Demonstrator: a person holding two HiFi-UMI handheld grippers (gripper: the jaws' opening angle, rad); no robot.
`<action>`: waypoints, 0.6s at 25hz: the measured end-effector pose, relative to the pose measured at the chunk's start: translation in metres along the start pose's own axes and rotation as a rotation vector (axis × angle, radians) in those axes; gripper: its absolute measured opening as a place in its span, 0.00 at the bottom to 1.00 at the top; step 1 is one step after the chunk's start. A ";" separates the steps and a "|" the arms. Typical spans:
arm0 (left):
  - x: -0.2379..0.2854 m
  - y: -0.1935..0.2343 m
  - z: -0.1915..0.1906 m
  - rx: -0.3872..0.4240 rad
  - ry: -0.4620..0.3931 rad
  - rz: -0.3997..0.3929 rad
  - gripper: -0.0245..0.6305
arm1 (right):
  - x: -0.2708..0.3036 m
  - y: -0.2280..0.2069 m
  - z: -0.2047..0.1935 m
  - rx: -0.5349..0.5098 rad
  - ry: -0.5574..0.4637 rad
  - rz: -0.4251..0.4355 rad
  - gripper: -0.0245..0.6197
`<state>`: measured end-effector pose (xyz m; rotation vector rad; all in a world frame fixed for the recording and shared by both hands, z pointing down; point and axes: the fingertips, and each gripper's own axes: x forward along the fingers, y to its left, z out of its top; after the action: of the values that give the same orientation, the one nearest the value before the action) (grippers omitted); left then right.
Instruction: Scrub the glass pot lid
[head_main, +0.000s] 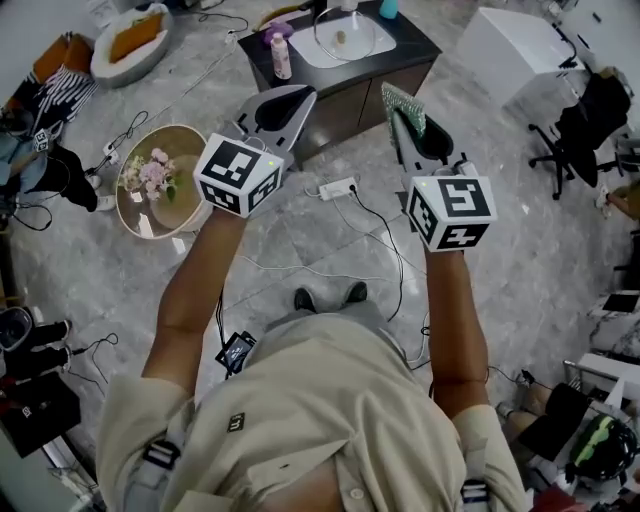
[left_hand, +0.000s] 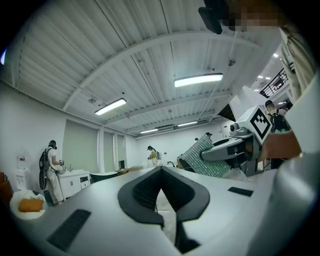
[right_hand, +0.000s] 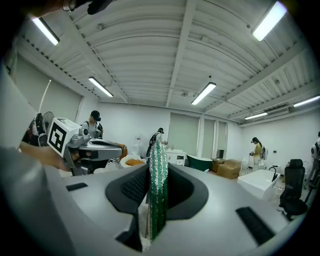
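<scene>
Left claw (head_main: 287, 98) together, nothing in it. Right claw (head_main: 405, 120) clamped on green scrub pad (right_hand: 158, 185), pad edge-on and upright. Both are held over the floor, short of the desk (head_main: 345, 90). Glass lid (head_main: 345, 38) at top centre of head view, flat on the desk's white top (head_main: 308, 52), well apart from both claws. Pink bottle (head_main: 281, 55) just left of it.

Beige short-sleeve shirt (head_main: 330, 400), blk shoes (head_main: 330, 297); L tongs (head_main: 288, 97), R tongs (head_main: 400, 105) grey w/ b&w marker cubes (head_main: 238, 175).
</scene>
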<state>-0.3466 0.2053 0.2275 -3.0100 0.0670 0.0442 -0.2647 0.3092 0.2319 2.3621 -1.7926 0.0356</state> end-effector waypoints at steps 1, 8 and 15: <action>0.003 -0.001 -0.001 0.000 0.003 0.004 0.05 | 0.000 -0.004 -0.001 0.003 -0.001 0.003 0.17; 0.033 -0.017 -0.003 0.003 0.032 0.038 0.05 | -0.007 -0.043 -0.009 0.046 -0.026 0.020 0.17; 0.081 -0.049 0.001 0.011 0.049 0.071 0.05 | -0.021 -0.105 -0.013 0.127 -0.071 0.075 0.18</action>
<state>-0.2631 0.2505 0.2306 -2.9969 0.1790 -0.0228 -0.1687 0.3587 0.2289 2.4084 -1.9667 0.0791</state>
